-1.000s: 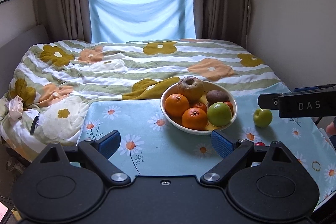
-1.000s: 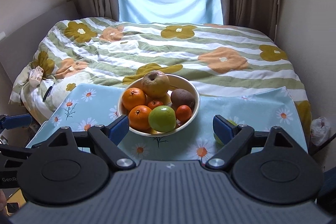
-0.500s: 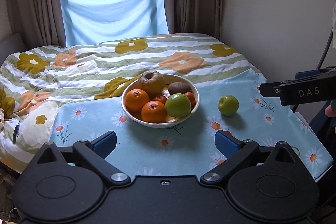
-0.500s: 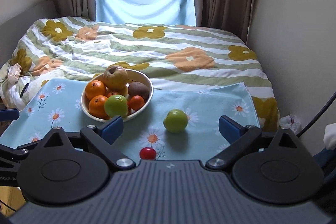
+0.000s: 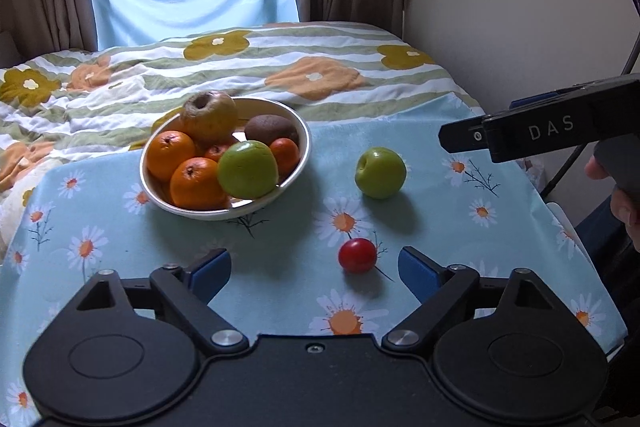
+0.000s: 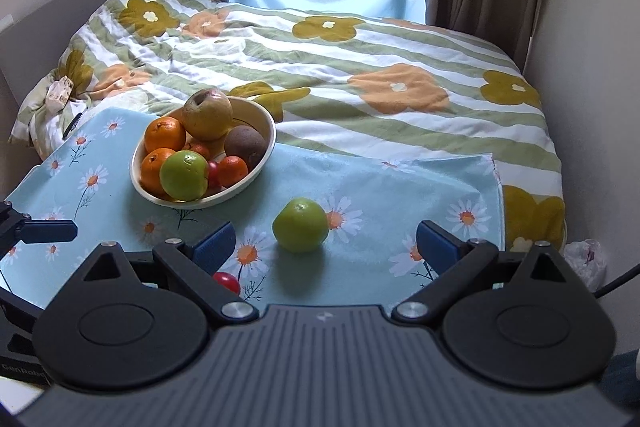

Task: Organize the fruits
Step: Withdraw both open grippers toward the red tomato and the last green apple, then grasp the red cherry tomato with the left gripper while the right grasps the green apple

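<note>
A white bowl on the daisy cloth holds oranges, a green apple, a kiwi and a brownish apple; it also shows in the right wrist view. A loose green apple lies to the bowl's right. A small red tomato lies nearer me. My left gripper is open and empty, with the tomato between its fingers, nearer the right one. My right gripper is open and empty, the loose apple just ahead between its fingers. The right gripper also shows from the side in the left view.
The light-blue daisy cloth covers the table at the foot of a bed with a floral striped quilt. A wall runs along the right. The left gripper's finger pokes in at the left edge.
Both grippers have moved right and closer to the table. The loose apple and the tomato now sit nearer the open fingers. Nothing was picked up.
</note>
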